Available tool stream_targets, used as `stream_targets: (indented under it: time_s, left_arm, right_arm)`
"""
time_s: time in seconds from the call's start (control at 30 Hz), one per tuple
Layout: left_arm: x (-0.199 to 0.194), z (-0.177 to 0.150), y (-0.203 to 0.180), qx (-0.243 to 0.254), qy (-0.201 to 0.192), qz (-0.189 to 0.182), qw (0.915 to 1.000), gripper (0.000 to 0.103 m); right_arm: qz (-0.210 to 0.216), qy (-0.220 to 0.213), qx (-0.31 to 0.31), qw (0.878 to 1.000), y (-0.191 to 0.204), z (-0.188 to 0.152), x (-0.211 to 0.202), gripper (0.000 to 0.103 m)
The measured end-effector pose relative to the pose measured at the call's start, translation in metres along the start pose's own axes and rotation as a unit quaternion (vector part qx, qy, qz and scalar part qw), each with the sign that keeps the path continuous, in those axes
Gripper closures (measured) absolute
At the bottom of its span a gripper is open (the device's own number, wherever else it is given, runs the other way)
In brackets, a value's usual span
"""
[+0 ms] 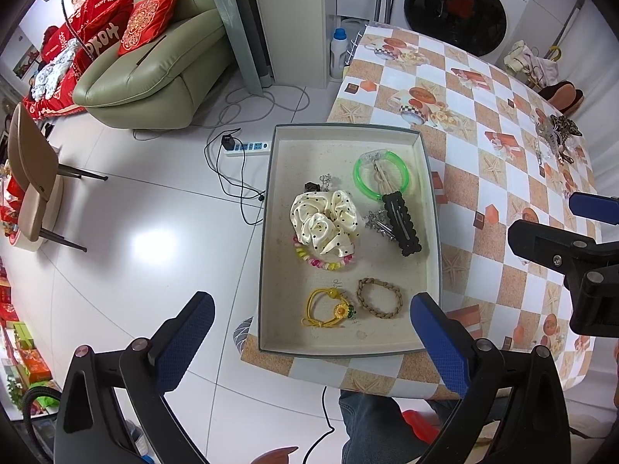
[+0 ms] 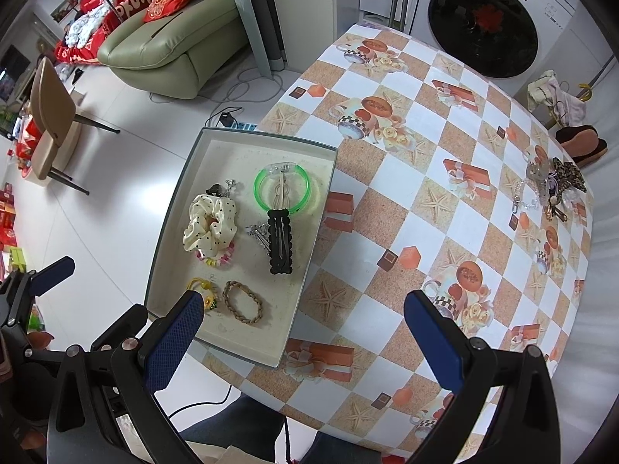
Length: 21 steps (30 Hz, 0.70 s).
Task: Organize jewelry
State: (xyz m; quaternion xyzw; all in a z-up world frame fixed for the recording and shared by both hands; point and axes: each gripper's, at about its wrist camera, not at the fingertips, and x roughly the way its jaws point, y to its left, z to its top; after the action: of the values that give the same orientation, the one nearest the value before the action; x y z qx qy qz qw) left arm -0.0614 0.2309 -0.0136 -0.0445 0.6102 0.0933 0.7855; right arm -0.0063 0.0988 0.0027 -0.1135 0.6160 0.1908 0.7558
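Two grippers, both spread wide and empty, nearest the camera: left gripper (image 1: 311, 338) hovering over the near end of the tray (image 1: 350, 129), right gripper (image 2: 303, 332) hovering over the checked table (image 2: 445, 147) beside the tray's near corner. Denim-clad legs (image 1: 371, 421) below the table edge. Shallow grey tray with pale lining, at the table's left edge. Nearest inside: yellow tie (image 1: 329, 307) with a sunflower charm, just beside a tan braided band (image 1: 379, 297). Further in: cream polka-dot scrunchie (image 1: 323, 222) lying over part of a pastel bead bracelet (image 1: 323, 261); right of it, small silver clips (image 1: 381, 224) touching a black hair clip (image 1: 402, 222). Beyond those: green bangle (image 1: 381, 174) ringing a beige clip, with the black clip's far end touching it; small dark item and silver charm behind the scrunchie, too small to identify. Well apart, at the table's far right: loose pile (image 2: 551, 183) of keys, chains and a leopard-print piece. On the white floor past the tray: power strip (image 1: 247, 149) with trailing cables. Farthest back: green sofa (image 1: 154, 65) with red cushions, washing machine (image 1: 456, 11).
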Motion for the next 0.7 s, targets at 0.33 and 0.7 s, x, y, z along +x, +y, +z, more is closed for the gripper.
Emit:
stream_targets:
  time_s: [0.33, 0.7]
  left_arm:
    - [0.0001, -0.0017, 0.0008, -0.001, 0.001, 0.001, 1.0, 0.0]
    - [0.0003, -0.0008, 0.0007, 0.0, 0.002, 0.0, 1.0, 0.0]
  right_arm:
    - [0.0, 0.001, 0.0, 1.0, 0.0003, 0.0006, 0.0004, 0.0]
    - [0.0, 0.004, -0.002, 1.0, 0.0037, -0.0027, 0.0017, 0.0]
